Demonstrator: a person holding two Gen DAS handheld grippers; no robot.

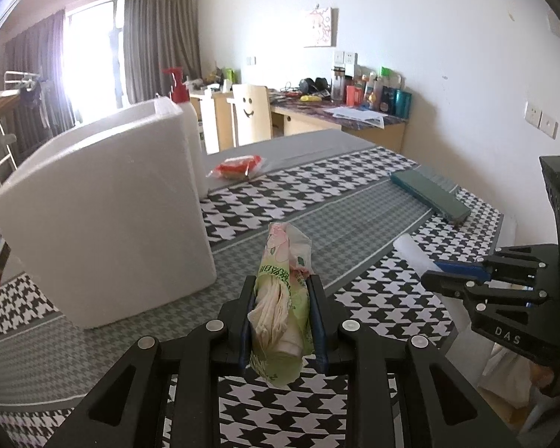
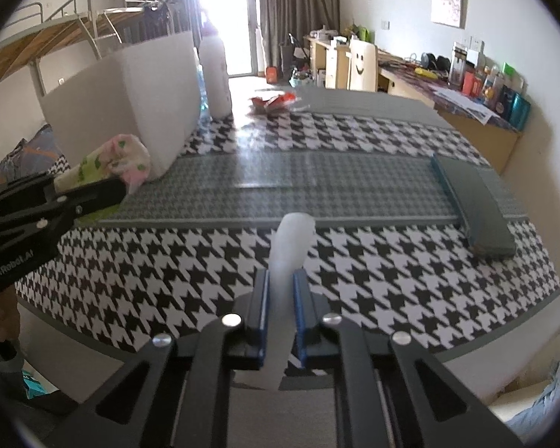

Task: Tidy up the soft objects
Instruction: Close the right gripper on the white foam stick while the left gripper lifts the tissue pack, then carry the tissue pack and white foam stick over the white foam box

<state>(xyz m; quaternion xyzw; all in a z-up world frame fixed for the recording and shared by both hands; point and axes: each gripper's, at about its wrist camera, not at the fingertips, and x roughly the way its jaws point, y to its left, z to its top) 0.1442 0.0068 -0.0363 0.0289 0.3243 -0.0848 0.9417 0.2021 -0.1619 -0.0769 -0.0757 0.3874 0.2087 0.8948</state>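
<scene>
My left gripper [image 1: 282, 287] is shut on a green and pink tissue pack [image 1: 283, 280], held above the houndstooth table just right of a white foam box [image 1: 104, 216]. The same pack [image 2: 108, 160] and left gripper [image 2: 93, 194] show at the left of the right wrist view, beside the box [image 2: 130, 100]. My right gripper [image 2: 282, 280] is shut on a soft white plastic roll [image 2: 291, 242], held over the table's near edge. In the left wrist view the right gripper [image 1: 455, 276] and white roll [image 1: 414, 254] are at the right.
A dark green flat case [image 2: 474, 205] lies on the table at the right. A red and white packet [image 2: 276, 102] lies at the far side. A white pump bottle [image 1: 188, 119] stands behind the box. A cluttered desk [image 1: 354, 115] runs along the far wall.
</scene>
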